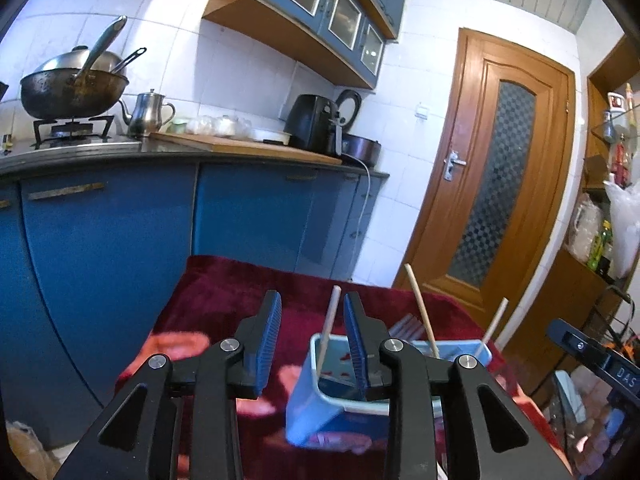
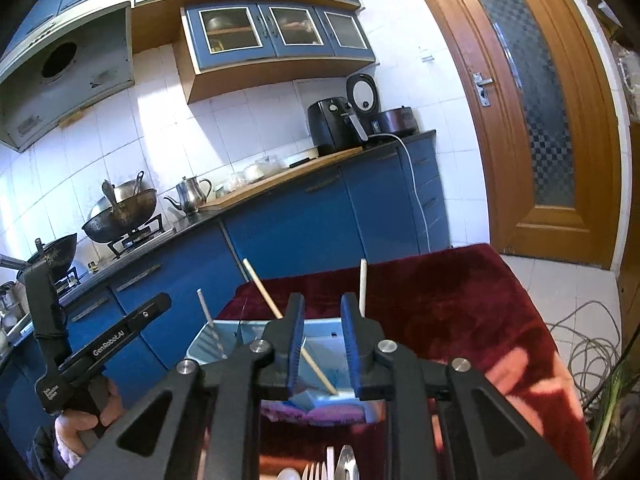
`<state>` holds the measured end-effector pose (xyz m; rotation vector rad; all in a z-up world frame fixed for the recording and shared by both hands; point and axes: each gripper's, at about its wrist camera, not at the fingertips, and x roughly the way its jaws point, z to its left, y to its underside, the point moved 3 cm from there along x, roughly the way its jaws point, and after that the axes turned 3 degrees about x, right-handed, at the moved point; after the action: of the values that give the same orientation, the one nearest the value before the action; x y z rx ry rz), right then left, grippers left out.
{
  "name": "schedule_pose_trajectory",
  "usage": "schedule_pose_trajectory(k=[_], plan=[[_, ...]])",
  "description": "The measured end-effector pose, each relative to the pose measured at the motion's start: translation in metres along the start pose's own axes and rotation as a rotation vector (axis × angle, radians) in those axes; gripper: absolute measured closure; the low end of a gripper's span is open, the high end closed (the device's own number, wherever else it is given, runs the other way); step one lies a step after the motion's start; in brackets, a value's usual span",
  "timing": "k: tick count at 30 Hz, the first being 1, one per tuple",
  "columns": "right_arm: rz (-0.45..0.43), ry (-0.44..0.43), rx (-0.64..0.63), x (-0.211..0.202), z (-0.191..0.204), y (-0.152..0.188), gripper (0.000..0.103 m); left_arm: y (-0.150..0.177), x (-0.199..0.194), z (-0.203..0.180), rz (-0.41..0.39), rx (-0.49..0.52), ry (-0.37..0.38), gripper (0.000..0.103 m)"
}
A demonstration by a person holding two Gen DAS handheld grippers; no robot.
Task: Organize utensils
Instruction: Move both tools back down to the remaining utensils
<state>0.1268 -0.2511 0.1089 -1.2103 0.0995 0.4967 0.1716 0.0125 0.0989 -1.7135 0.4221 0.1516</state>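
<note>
Cutlery below, wok behind.

A light blue rectangular plastic utensil holder stands on the dark red cloth, just beyond and below the left tongs' tips, its open top toward them. A pale wooden chopstick leans upright in its near compartment, between the left tongs' fingers, close to the right one. A second tan chopstick tilts leftward further right, and a third, whitish one leans at the far corner. Beneath the right tongs, metal and white spoons and a fork lie flat.
</note>
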Motion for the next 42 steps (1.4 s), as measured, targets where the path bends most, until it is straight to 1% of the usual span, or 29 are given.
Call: schedule_pose_trajectory(k=[4, 8, 16, 21, 26, 30, 34, 42], plan=[[0.02, 0.003, -0.001, -0.011, 0.004, 0.005, 0.081, 0.002, -0.017, -0.006, 0.025, 0.013, 0.02, 0.07], [0.035, 0.008, 0.001, -0.025, 0.006, 0.013, 0.081, 0.01, -0.029, -0.014, 0.07, 0.033, 0.047, 0.07], [0.09, 0.032, -0.015, -0.044, 0.005, 0.034, 0.077, 0.036, -0.049, -0.031, 0.177, 0.059, 0.07, 0.07], [0.125, 0.045, -0.009, -0.055, 0.0, 0.053, 0.076, 0.05, -0.058, -0.041, 0.223, 0.076, 0.095, 0.07], [0.152, 0.054, 0.009, -0.065, -0.007, 0.069, 0.072, 0.066, -0.061, -0.049, 0.276, 0.085, 0.115, 0.07], [0.169, 0.062, 0.013, -0.07, -0.012, 0.08, 0.071, 0.08, -0.058, -0.055, 0.329, 0.084, 0.127, 0.07], [0.182, 0.053, 0.029, -0.072, -0.018, 0.09, 0.07, 0.094, -0.053, -0.062, 0.376, 0.083, 0.139, 0.07], [0.206, 0.093, 0.08, -0.074, -0.041, 0.11, 0.069, 0.118, -0.041, -0.074, 0.454, 0.096, 0.158, 0.07]])
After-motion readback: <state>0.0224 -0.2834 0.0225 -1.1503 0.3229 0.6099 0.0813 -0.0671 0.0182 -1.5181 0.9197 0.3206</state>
